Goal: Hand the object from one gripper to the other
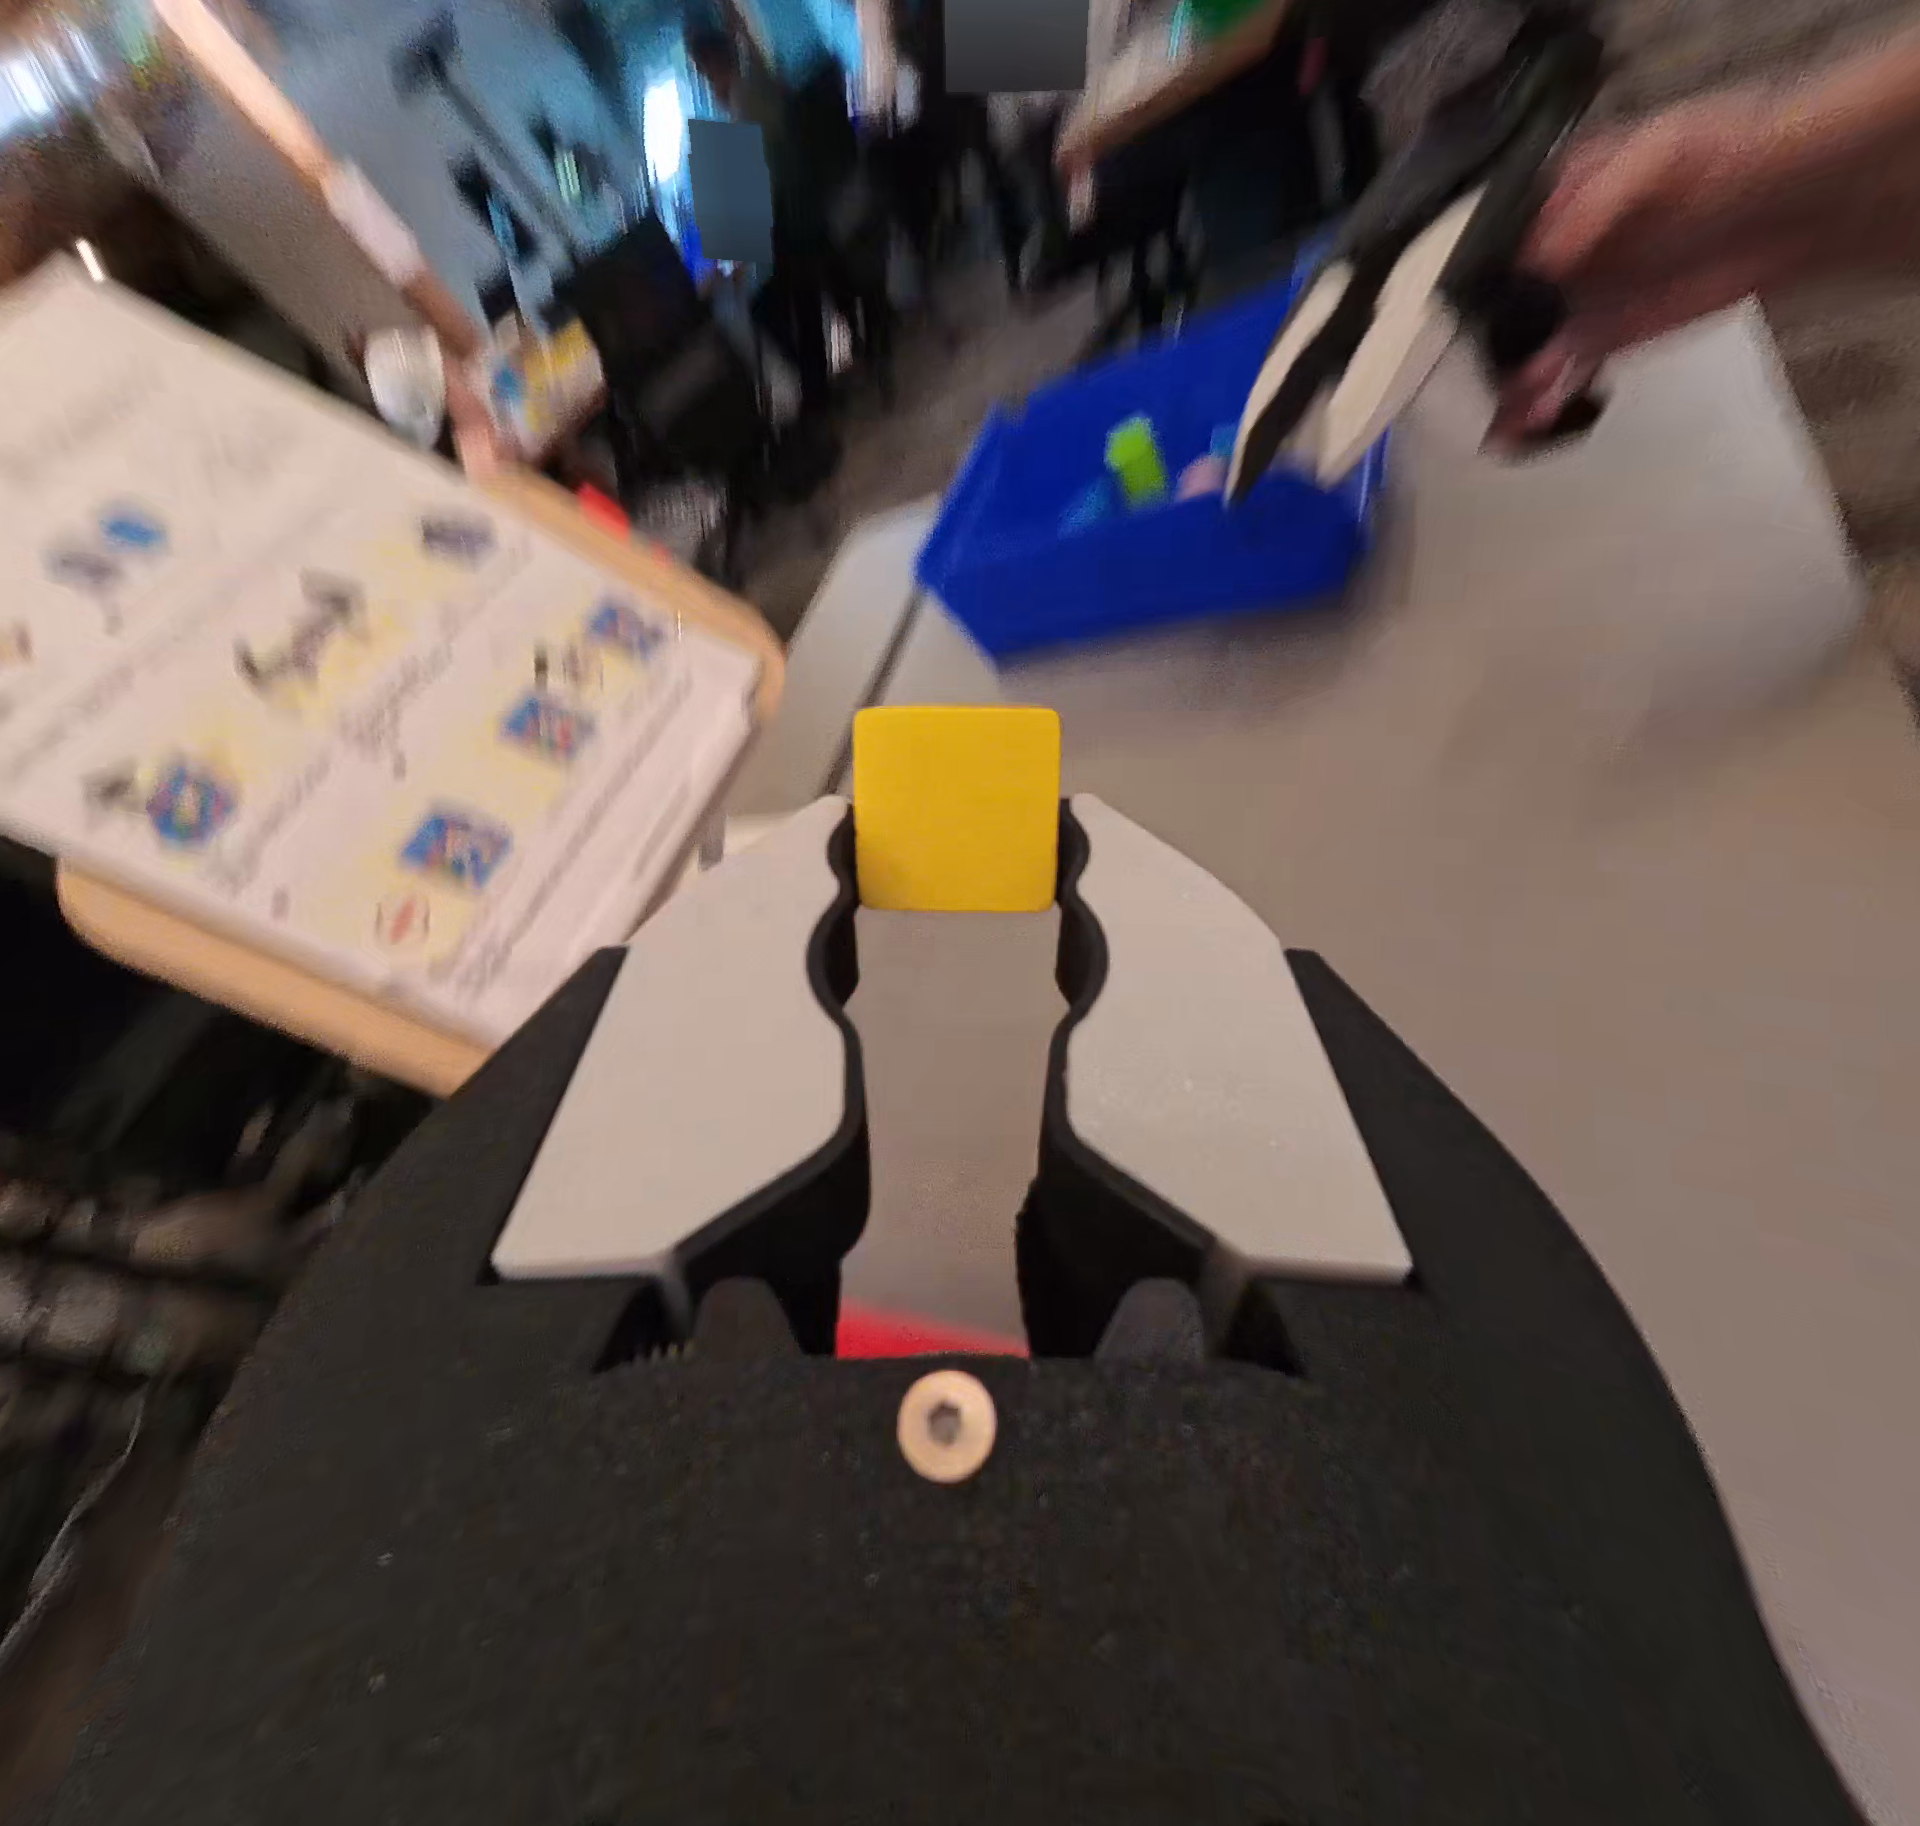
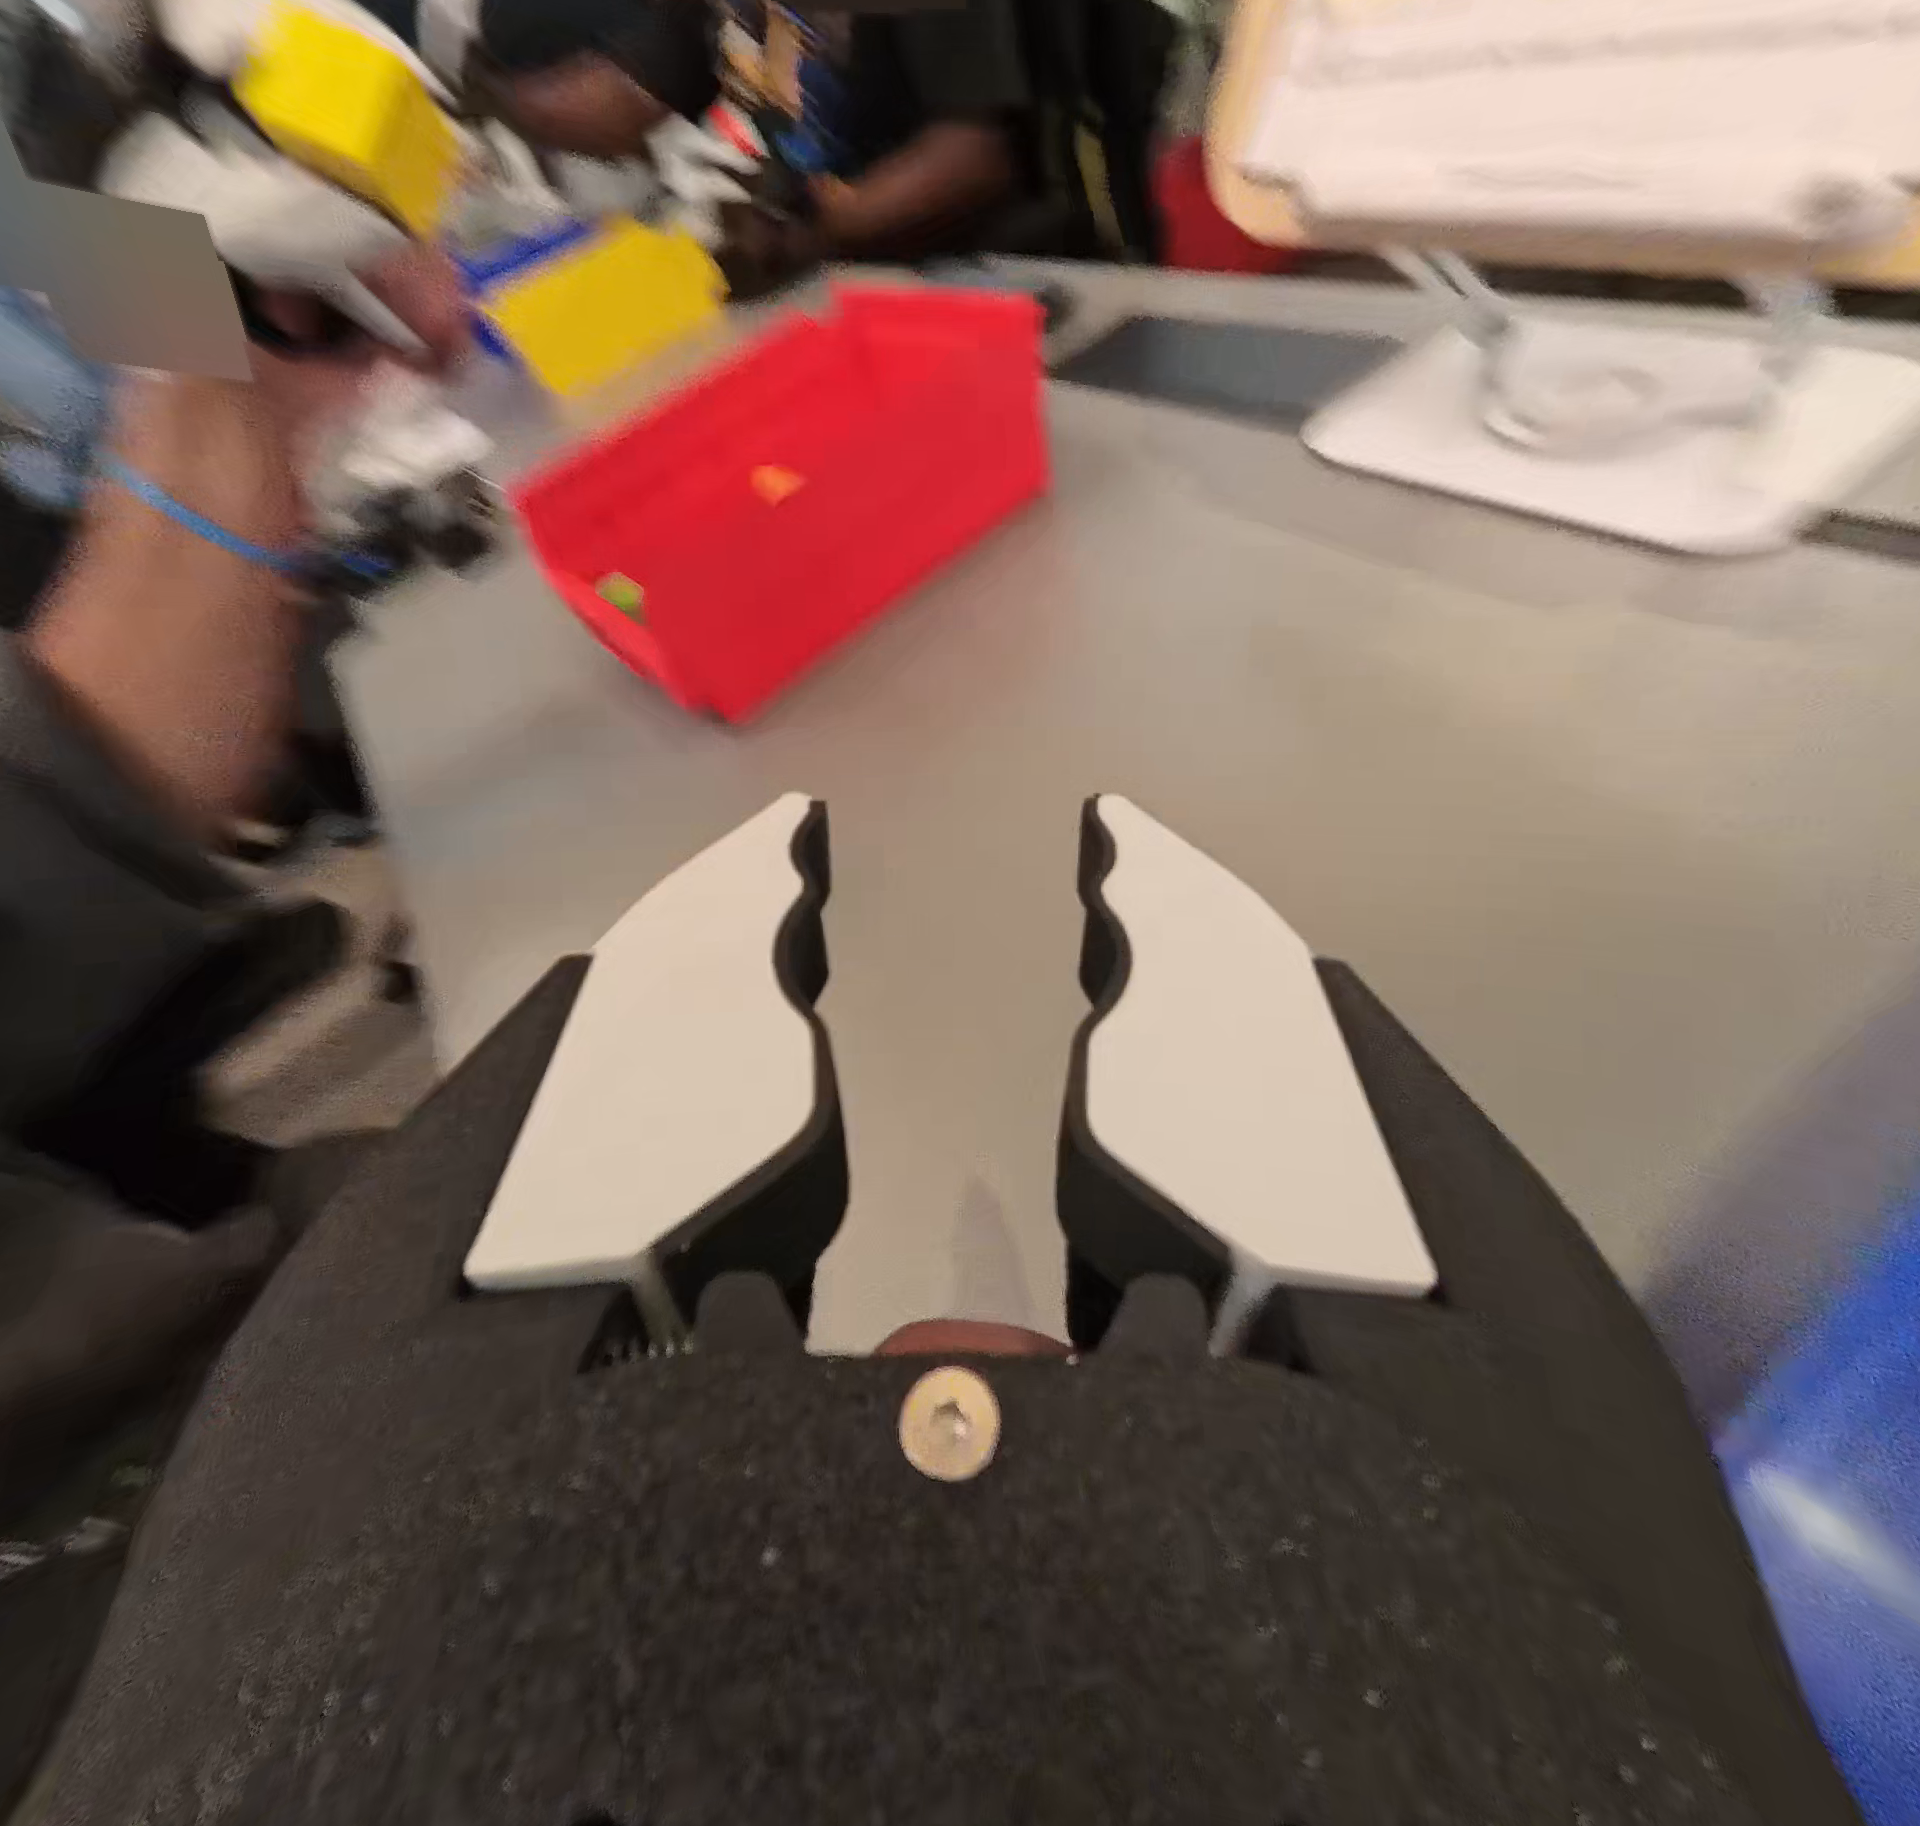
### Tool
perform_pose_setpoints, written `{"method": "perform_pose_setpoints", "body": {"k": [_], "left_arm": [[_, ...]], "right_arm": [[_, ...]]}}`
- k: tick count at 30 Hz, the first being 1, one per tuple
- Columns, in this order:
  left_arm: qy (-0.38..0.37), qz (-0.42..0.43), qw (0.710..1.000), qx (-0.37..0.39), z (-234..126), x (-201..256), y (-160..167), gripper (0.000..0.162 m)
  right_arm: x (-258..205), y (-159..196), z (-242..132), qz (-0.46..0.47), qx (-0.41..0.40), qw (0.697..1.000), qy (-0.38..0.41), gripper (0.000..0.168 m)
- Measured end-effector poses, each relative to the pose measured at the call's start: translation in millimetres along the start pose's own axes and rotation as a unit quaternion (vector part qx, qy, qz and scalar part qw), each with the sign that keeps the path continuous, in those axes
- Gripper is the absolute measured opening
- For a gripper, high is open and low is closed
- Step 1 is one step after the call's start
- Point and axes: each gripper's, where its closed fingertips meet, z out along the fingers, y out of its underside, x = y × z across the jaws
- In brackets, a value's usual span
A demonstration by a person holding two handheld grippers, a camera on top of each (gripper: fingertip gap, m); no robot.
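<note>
In the left wrist view, the left gripper (image 1: 956,820) clamps a small yellow square-faced block (image 1: 956,808) between the tips of its two grey fingers with black inner pads; the block stands upright, its upper half rising past the fingertips, above the pale grey tabletop (image 1: 1455,945). Left of the fingers a tilted white instruction sheet on a light wooden board (image 1: 343,675) fills the near-left side. Farther on, right of centre, a blue plastic bin (image 1: 1143,550) sits on the table with a few small coloured pieces inside, blurred. Above its right end hangs the right gripper (image 1: 1299,457), held by a hand (image 1: 1662,249), tips pointing down toward the bin with only a slim gap between them.

In the right wrist view, the right gripper (image 2: 954,820) has its fingers parted, nothing between them, over the grey tabletop (image 2: 1351,789). Beyond, left of centre, lies a red plastic bin (image 2: 810,488) with small bits inside. Far left, blurred, the yellow block (image 2: 343,124) shows up high. At far right a white stand (image 2: 1558,446) carries the board.
</note>
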Motion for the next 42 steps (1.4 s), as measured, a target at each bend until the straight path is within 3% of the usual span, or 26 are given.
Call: {"method": "perform_pose_setpoints", "body": {"k": [2,4,6,8,11,15,16,17,18,21,23,27,30,33,36,39,42], "left_arm": [[0.010,-0.021,0.997,0.076,26,7,-32,0.034],[0.027,-0.047,0.989,0.135,49,18,-53,0.034],[0.027,-0.042,0.986,0.160,70,30,-60,0.034],[0.026,-0.006,0.990,0.141,89,46,-50,0.034],[0.029,0.027,0.994,0.099,104,62,-28,0.034],[0.059,0.014,0.993,0.098,116,77,-23,0.034],[0.063,0.020,0.994,0.091,119,81,-21,0.034],[0.065,0.026,0.994,0.083,121,84,-19,0.034],[0.068,0.028,0.994,0.075,123,86,-16,0.034],[0.064,0.022,0.997,0.049,128,88,-7,0.034],[0.059,-0.017,0.997,0.040,126,90,-5,0.035],[0.049,-0.192,0.979,0.046,105,107,6,0.050],[0.051,-0.312,0.947,0.057,79,140,30,0.060],[0.004,-0.343,0.938,0.043,56,167,64,0.056],[-0.009,-0.321,0.947,0.004,45,180,78,0.049],[-0.030,-0.317,0.947,0.038,40,171,65,0.045],[-0.015,-0.336,0.941,0.018,42,177,73,0.044]], "right_arm": [[-31,-39,24,0.045,0.038,0.992,-0.116,0.043],[-57,-62,43,0.131,0.049,0.961,-0.237,0.045],[-80,-73,50,0.236,0.036,0.900,-0.364,0.061],[-94,-79,45,0.295,0.045,0.840,-0.453,0.062],[-105,-65,44,0.308,0.026,0.816,-0.488,0.067],[-98,-57,53,0.323,0.027,0.817,-0.476,0.064],[-96,-57,53,0.332,0.028,0.810,-0.482,0.059],[-96,-54,50,0.333,0.017,0.803,-0.495,0.035],[-95,-49,49,0.325,-0.001,0.804,-0.498,0.035],[-89,-40,51,0.310,-0.013,0.830,-0.464,0.035],[-88,-39,51,0.311,-0.016,0.831,-0.462,0.035],[-78,-41,41,0.294,-0.013,0.852,-0.434,0.035],[-56,-52,16,0.246,0.002,0.893,-0.377,0.035],[-3,-63,-18,0.165,0.012,0.958,-0.234,0.035],[82,-53,-64,0.085,-0.024,0.996,0.001,0.035],[155,-13,-111,0.024,-0.139,0.971,0.192,0.035],[177,35,-120,-0.030,-0.273,0.937,0.217,0.035]]}}
